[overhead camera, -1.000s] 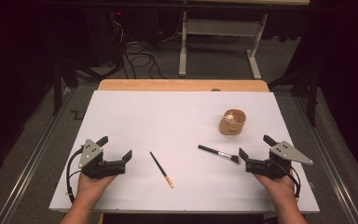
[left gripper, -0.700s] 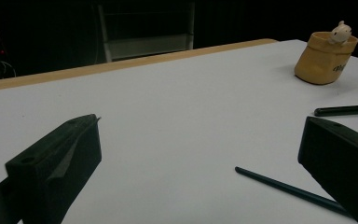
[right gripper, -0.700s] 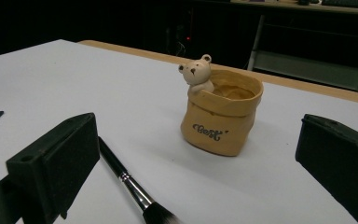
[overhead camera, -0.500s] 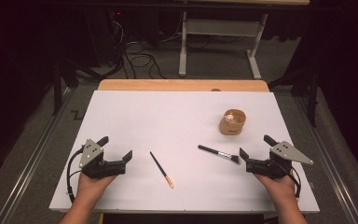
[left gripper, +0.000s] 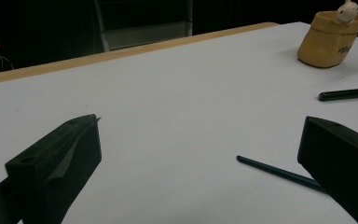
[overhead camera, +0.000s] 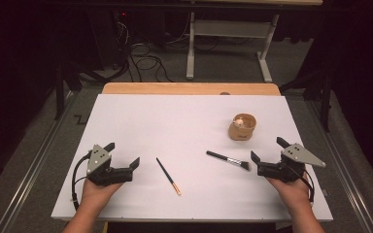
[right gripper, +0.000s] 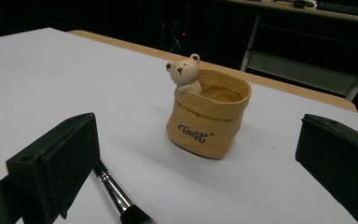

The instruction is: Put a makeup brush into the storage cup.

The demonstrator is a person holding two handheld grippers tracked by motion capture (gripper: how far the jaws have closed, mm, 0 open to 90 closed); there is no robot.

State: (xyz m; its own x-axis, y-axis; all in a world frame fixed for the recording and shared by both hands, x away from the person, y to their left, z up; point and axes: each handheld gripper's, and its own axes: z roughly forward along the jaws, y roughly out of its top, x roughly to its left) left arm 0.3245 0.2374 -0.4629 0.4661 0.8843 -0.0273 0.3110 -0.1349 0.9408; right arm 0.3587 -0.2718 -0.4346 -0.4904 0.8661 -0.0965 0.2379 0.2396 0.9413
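A tan bag-shaped pot with a small bear on its rim (overhead camera: pixel 242 127) (right gripper: pixel 209 121) stands upright at the right of the white table top (overhead camera: pixel 175 121). In front of it lies a black-handled makeup brush (overhead camera: pixel 228 159) (right gripper: pixel 116 193), bristles toward my right gripper (overhead camera: pixel 268 149) (right gripper: pixel 198 125), which rests open on the table just right of the bristles. A thin dark pencil-like brush with an orange tip (overhead camera: pixel 168 175) (left gripper: pixel 279 171) lies right of my left gripper (overhead camera: pixel 122 154) (left gripper: pixel 200 130), which is open and holds nothing. The pot (left gripper: pixel 330 39) and the brush handle (left gripper: pixel 347 94) appear farther off in the left gripper view.
A wooden strip (overhead camera: pixel 189 88) borders the table's far edge. Beyond it are a dark floor with cables (overhead camera: pixel 141 53) and a white desk frame (overhead camera: pixel 228 34). Metal rails (overhead camera: pixel 34 160) run along both sides of the table.
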